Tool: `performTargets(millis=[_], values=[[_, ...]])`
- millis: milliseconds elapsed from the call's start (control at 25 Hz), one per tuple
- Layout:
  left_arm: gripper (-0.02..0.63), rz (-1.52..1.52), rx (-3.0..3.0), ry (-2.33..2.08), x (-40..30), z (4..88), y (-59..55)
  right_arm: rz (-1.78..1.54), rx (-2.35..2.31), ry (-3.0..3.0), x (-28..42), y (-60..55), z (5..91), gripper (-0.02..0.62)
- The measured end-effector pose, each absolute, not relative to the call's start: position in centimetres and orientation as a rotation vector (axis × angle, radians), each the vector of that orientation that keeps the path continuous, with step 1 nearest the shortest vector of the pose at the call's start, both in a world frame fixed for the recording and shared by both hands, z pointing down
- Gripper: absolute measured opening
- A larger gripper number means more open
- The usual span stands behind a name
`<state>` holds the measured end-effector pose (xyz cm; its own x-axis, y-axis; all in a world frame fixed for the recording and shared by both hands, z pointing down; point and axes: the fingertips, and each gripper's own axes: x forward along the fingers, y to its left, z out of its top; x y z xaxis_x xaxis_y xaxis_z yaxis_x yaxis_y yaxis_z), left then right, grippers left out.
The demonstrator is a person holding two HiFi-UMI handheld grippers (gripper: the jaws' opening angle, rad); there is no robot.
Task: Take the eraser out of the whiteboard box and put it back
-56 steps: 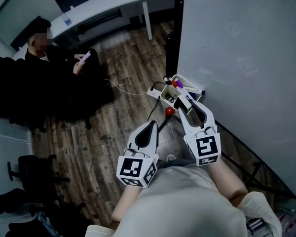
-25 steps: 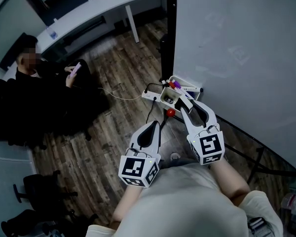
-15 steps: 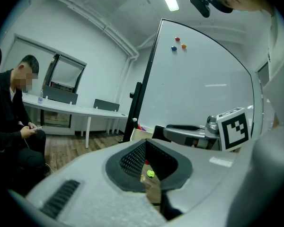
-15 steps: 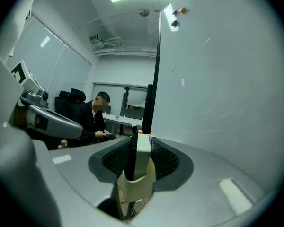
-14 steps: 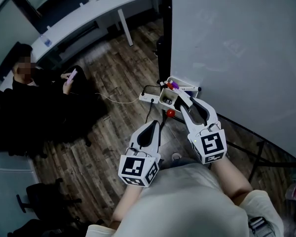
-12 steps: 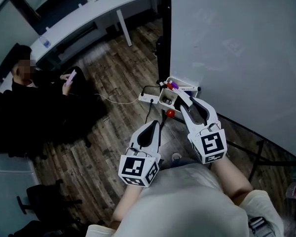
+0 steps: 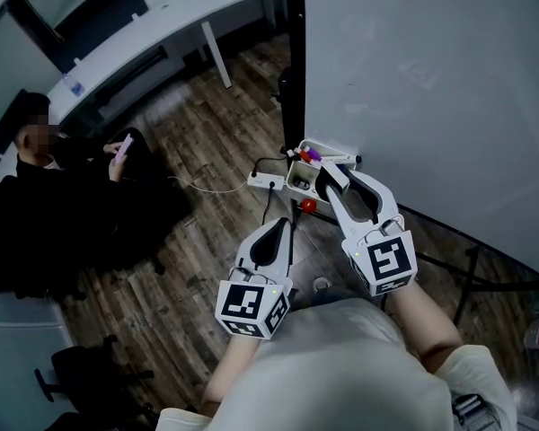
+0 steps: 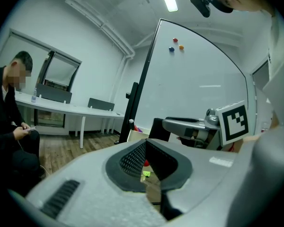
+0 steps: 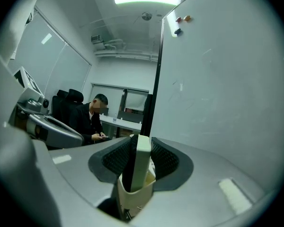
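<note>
Eraser (image 9: 143,171) upright, clamped in my right claw (image 9: 138,148), lower end inside the whiteboard box (image 9: 130,200). Left claw (image 8: 146,156) together, empty. I judge extraction half done; next needs a straight lift clear of the rim.

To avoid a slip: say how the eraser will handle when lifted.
The eraser is likely stiff: its pale back looks straight. Its dark face, likely felt, should give slightly, aiding grip. Thin and upright, it may tip if released.
</note>
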<state>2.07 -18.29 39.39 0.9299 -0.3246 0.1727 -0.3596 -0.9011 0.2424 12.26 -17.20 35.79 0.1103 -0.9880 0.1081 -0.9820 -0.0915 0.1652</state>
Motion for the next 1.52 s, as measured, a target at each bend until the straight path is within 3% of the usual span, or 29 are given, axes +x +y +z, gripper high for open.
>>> performTargets(millis=[720, 1520], values=[[0.0, 0.177, 2.86, -0.37, 2.5, 38.6, -18.8, -0.245, 2.31, -1.9, 11.3, -16.6, 30.8, 0.141], [0.0, 0.199, 2.906, -0.141, 2.3, 38.3, -17.3, -0.105, 2.556, -1.615, 10.8, -10.5, 31.6, 0.141]])
